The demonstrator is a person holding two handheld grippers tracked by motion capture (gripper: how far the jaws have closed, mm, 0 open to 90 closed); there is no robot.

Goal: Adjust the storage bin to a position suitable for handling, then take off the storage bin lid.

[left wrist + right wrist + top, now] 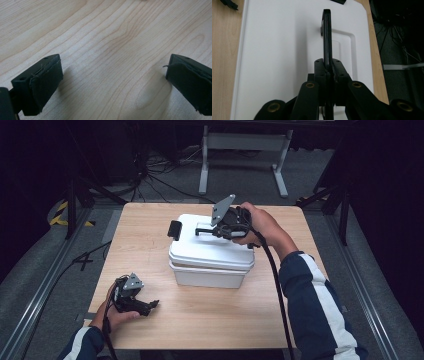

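Tool work first: the right tool (226, 224) is clamped tight on the black carry handle (326, 37) of the white lidded box (210, 255), the handle stood upright and pinched edge-on between the jaws, as is seen in the right gripper view. The box sits at the middle of the worktop (150, 235), lid down, with a black latch (174, 230) at its left end. The left tool (137, 302) is held low at the near left corner, jaws spread wide over bare wood. The box is judged rigid, smooth plastic; its weight cannot be told. The handle is judged the best hold, though some swing is likely.
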